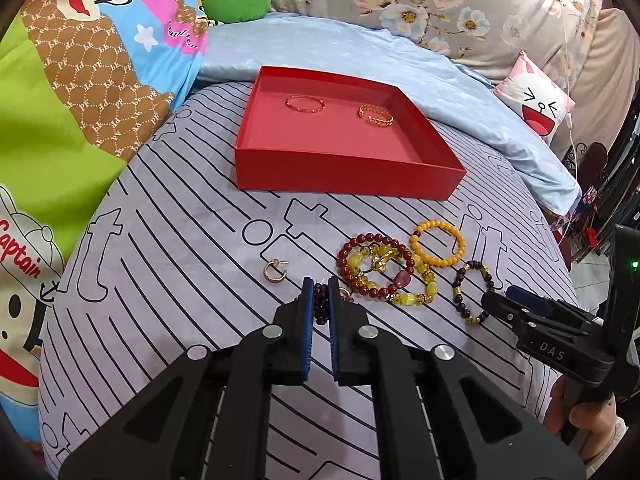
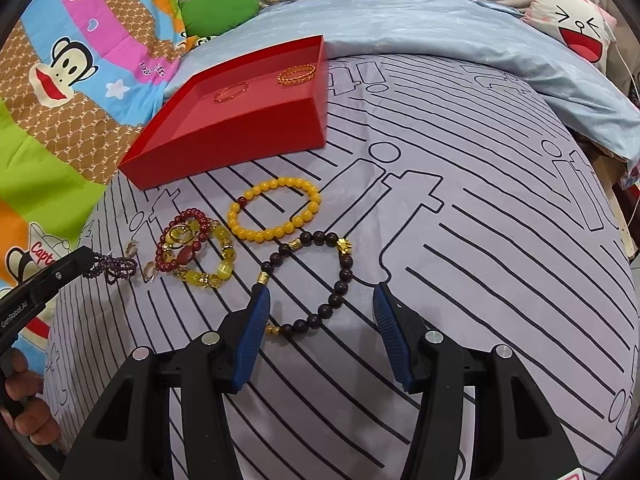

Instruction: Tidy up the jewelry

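My left gripper (image 1: 321, 285) is shut on a small purple bead bracelet (image 1: 320, 308), which also shows in the right wrist view (image 2: 114, 269) at the left gripper's tip, resting on the sheet. My right gripper (image 2: 320, 300) is open around the near end of a dark brown bead bracelet (image 2: 316, 280). A yellow bead bracelet (image 2: 274, 210), a red bead bracelet (image 1: 374, 264) and a yellow-green bead bracelet (image 1: 404, 280) lie close by. The red tray (image 1: 348, 178) holds a thin red bangle (image 1: 305, 103) and a gold chain bracelet (image 1: 375, 115).
A gold hoop earring (image 1: 274, 272) lies left of the left gripper. Everything sits on a grey striped bedsheet (image 2: 480, 240). A blue blanket (image 1: 440, 80) and cartoon quilt (image 1: 80, 100) border it. A pink cushion (image 1: 538, 100) is at far right.
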### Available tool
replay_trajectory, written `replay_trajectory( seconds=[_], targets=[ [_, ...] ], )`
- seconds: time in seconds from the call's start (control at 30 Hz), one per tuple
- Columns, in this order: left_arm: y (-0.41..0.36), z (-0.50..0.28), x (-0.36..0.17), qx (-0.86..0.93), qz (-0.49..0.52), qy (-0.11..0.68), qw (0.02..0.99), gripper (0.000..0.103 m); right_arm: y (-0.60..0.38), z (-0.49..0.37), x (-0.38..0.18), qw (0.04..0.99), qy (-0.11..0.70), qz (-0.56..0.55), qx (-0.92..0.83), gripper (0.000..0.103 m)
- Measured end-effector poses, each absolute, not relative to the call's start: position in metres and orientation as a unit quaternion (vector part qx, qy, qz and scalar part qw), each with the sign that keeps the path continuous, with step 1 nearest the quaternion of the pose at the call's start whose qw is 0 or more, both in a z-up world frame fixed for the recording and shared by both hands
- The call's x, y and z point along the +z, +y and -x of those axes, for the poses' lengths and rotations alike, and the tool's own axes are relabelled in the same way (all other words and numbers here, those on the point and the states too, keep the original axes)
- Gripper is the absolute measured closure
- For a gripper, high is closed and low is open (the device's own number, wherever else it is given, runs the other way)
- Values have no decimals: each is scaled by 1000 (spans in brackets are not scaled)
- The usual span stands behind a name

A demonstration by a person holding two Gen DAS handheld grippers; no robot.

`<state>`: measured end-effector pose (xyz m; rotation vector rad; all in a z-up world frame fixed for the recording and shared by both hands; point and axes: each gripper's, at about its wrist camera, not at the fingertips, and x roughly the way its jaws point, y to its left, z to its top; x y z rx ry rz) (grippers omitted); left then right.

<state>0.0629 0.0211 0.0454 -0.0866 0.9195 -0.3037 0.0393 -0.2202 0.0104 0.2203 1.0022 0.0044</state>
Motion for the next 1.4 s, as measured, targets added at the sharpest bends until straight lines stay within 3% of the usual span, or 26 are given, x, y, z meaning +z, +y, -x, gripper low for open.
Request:
replay_trajectory(
  seconds=[0.1, 0.2, 0.6, 1.4],
  targets=[
    [21, -64, 43, -144, 42, 445, 883, 96, -220, -41, 9, 871, 480, -104, 1, 54],
    [20, -64, 42, -143, 41, 446, 882, 96, -218, -44, 5, 868, 485, -101, 2, 66],
    [18, -63, 38, -143, 39, 451, 880, 96, -213, -43, 2, 874, 483, -56, -20, 92],
    [29, -82, 92, -155, 21, 405, 901, 99, -208, -54, 86, 913, 402, -71, 10, 95]
  ],
)
